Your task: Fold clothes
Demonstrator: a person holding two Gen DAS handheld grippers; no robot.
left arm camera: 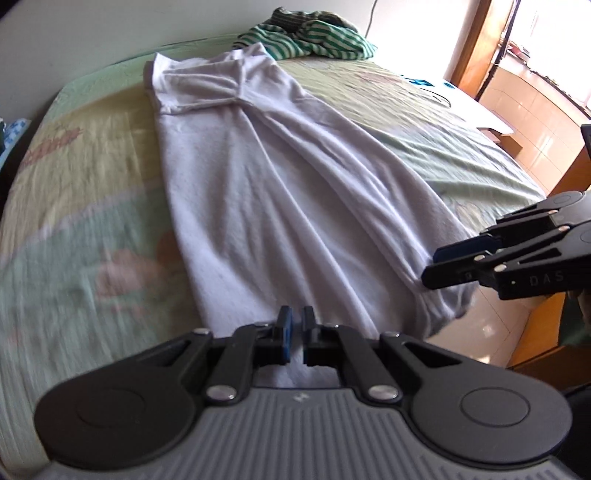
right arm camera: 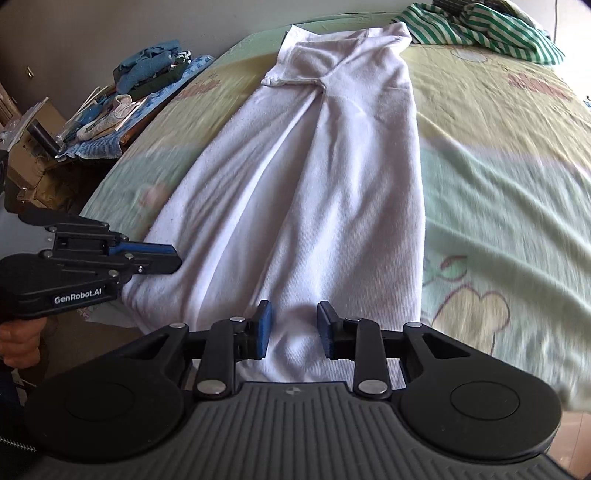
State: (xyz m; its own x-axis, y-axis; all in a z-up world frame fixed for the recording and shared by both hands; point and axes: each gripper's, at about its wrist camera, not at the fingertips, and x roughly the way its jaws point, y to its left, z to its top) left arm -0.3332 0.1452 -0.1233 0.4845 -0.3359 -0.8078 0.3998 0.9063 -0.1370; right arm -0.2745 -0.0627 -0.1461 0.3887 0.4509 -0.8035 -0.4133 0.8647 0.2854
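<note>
Two grippers were at the near hem of the white shirt (right arm camera: 314, 177), which lay lengthwise on the bed (right arm camera: 498, 184) with both sides already folded inward into a long strip. Your left gripper (left arm camera: 294, 325) had its jaws brought together, with cloth apparently pinched at the hem. Your right gripper (right arm camera: 293, 325) stood partly open, fabric between the pads but not clamped. I judged the end-to-end folds outstanding, and the striped garment (right arm camera: 487, 29) at the far end remained unfolded.
</note>
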